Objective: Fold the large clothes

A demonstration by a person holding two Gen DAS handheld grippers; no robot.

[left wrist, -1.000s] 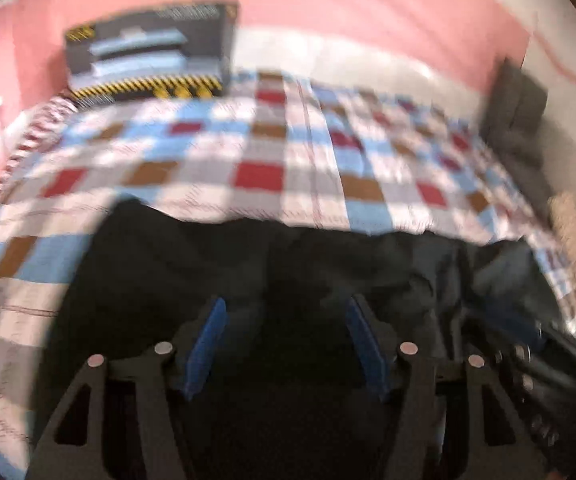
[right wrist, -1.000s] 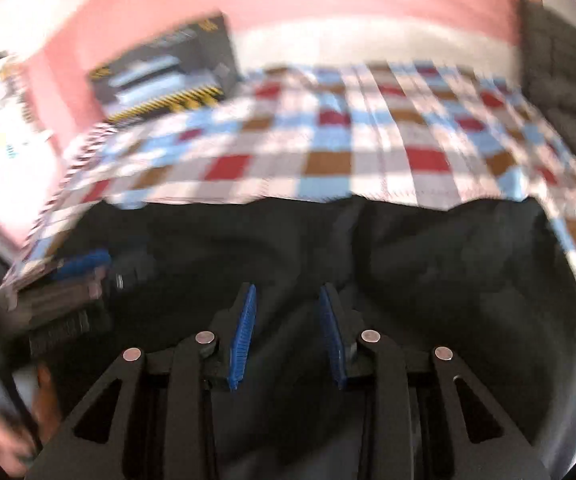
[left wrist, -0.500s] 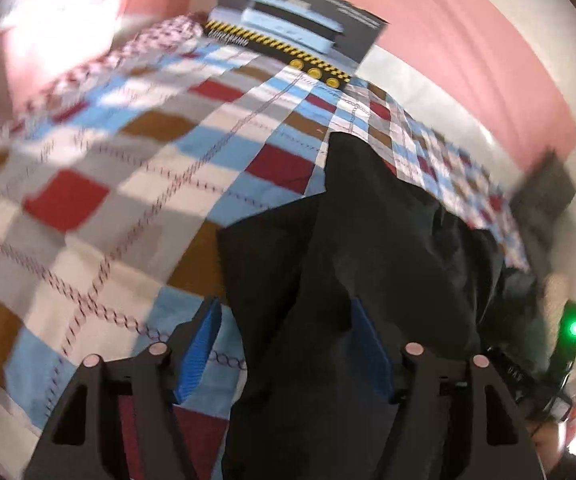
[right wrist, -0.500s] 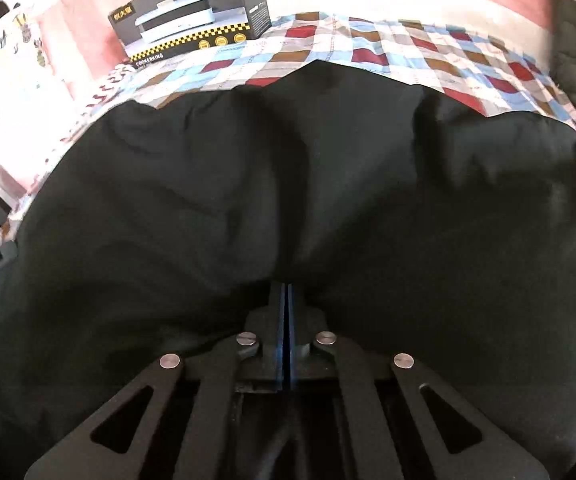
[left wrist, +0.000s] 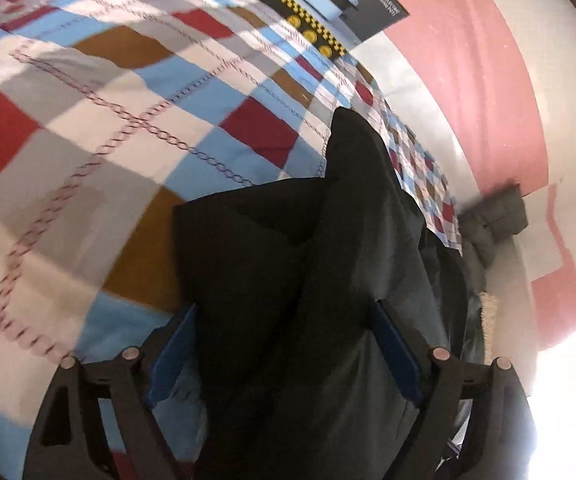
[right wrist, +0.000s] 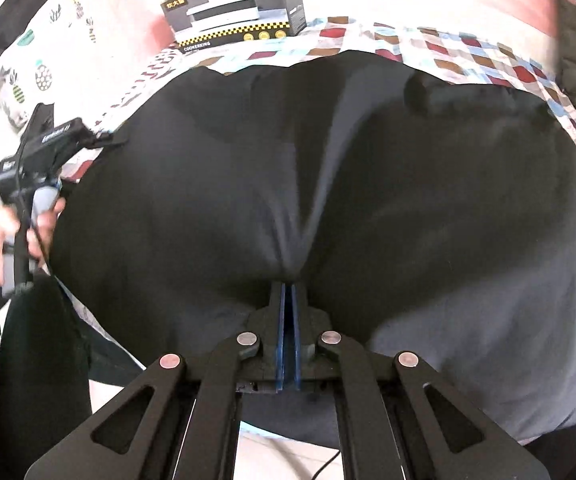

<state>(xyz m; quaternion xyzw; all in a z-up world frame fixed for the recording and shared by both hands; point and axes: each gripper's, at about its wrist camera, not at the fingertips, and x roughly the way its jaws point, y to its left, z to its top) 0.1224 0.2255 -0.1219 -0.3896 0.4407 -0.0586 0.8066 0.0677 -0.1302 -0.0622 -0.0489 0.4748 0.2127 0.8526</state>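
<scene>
A large black garment lies spread on a bed with a checked cover. My right gripper is shut on the near edge of the garment, and the cloth puckers into folds at its blue pads. In the left wrist view the garment runs as a dark ridge between the open blue fingers of my left gripper, which straddle its left edge without closing. The left gripper also shows in the right wrist view, held by a hand at the garment's left side.
A black appliance box stands at the head of the bed against the pink wall. A grey cushion sits at the bed's far right corner. A patterned white pillow lies at the left.
My right gripper closed on the garment's near edge and still holds it. My left gripper swung left to the garment's side edge, still open.
</scene>
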